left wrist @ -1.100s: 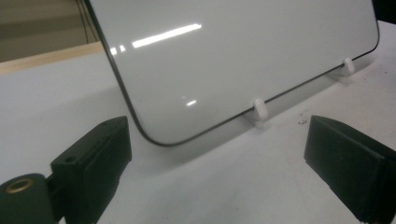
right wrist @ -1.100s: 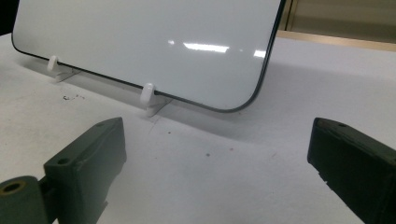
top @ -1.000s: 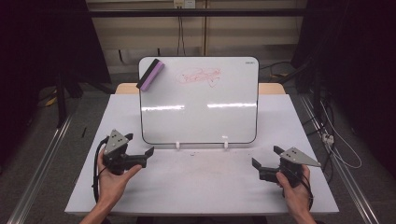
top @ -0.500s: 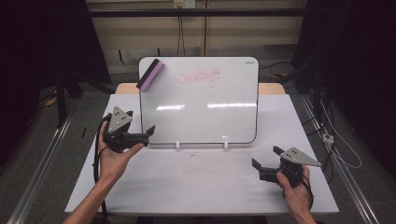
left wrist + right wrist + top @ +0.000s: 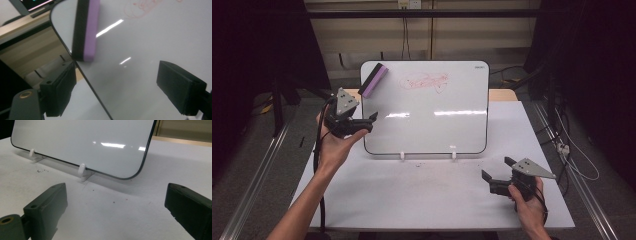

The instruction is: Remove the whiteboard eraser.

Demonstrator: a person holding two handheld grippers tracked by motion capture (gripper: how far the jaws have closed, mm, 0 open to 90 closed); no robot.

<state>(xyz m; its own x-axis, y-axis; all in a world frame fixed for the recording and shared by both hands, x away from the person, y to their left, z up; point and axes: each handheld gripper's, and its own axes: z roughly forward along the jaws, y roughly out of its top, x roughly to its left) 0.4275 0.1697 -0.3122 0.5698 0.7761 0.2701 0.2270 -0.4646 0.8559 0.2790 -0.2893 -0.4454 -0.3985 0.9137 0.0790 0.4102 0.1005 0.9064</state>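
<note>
A whiteboard [image 5: 427, 107] stands tilted on two white clips at the back of the table, with a red scribble [image 5: 423, 81] near its top. A purple and black eraser [image 5: 373, 80] sticks to its top left corner. My left gripper [image 5: 371, 121] is raised at the board's left edge, open and empty, just below the eraser [image 5: 85, 30]. One of its jaws lies in front of the board [image 5: 140, 50] and the other beside its edge. My right gripper [image 5: 497, 170] rests open near the table's front right, facing the board's lower edge [image 5: 82, 142].
The white table [image 5: 422, 190] carries faint smudges in front of the board. Metal rails run along both sides of the table. Cables hang behind the board. A white clip [image 5: 82, 171] holds the board's lower edge.
My left gripper has risen from the table and moved forward to the board's left edge, below the eraser. The right gripper has stayed put.
</note>
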